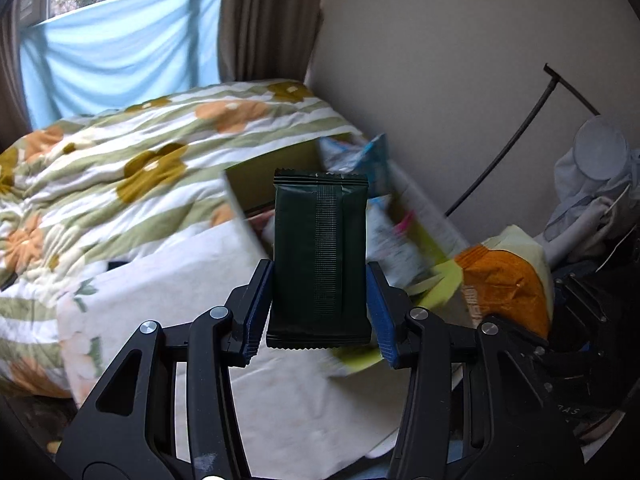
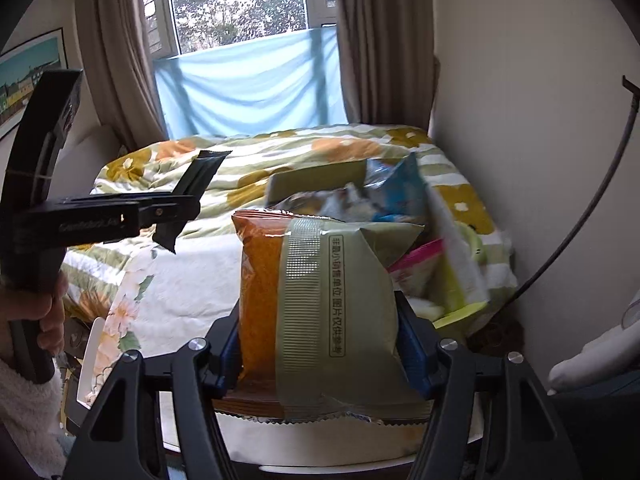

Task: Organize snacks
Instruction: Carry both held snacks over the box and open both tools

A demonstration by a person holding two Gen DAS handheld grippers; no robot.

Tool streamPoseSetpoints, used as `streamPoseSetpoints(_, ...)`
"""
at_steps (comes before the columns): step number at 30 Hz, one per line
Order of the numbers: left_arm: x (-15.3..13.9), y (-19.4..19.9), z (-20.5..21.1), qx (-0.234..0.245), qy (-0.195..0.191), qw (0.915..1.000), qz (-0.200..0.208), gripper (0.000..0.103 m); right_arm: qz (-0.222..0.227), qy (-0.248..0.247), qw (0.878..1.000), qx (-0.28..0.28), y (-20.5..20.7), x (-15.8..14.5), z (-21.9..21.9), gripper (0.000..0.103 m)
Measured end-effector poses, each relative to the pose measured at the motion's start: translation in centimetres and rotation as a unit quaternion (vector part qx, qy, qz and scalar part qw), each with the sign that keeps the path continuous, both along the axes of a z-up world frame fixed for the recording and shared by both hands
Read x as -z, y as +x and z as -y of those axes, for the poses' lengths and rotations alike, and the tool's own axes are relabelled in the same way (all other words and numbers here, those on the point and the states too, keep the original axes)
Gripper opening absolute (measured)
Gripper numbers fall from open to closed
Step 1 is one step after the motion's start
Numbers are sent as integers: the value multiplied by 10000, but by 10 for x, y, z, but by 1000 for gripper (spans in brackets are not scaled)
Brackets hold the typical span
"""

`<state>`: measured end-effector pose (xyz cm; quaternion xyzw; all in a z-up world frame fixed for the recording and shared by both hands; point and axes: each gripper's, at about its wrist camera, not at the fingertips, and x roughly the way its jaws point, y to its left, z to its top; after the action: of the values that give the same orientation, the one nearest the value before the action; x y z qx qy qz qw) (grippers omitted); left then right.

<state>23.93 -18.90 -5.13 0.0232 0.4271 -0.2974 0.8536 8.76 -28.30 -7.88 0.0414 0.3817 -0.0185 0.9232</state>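
In the left wrist view, one dark green packet (image 1: pixel 320 256) is pinched across its width in the left gripper (image 1: pixel 318 312) above the bed (image 1: pixel 120 152), near the snack box (image 1: pixel 280 168); it is judged light, crinkly and slippery, best held mid-body. In the right wrist view, one orange-and-green bag (image 2: pixel 320 304), judged puffy and crushable, is clamped at its lower sides in the right gripper (image 2: pixel 320 352), in front of that box, where several blurred packets cannot be counted.

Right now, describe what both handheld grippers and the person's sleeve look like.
The left gripper and right gripper share one design: black plastic linkage arms with triangular cut-outs, round silver pivot pins and ribbed blue finger pads. In the right wrist view the left gripper shows a curved black pistol handle and faint lettering on its side. The hand on it wears a fluffy white sleeve.
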Motion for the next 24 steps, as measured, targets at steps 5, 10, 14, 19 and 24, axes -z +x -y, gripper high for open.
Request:
streamPoseSetpoints(5,7,2,74,55,-62,10000,-17,42,82,-62,9999,31,4,-8,59,61)
streamPoseSetpoints(10,24,11,135,-55,56,9997,-214,42,82,-11,10000,-38,12,-11,106,61)
streamPoseSetpoints(14,37,14,157,-236,191,9989,-362,60,25,38,10000,-78,21,-9,131,61)
streamPoseSetpoints(19,40,6,137,-710,36,9967,-396,103,-31,119,9999,-91,28,-8,149,61)
streamPoseSetpoints(24,29,-16,100,-1059,379,9936,45,103,-57,210,9997,-128,30,-3,152,61)
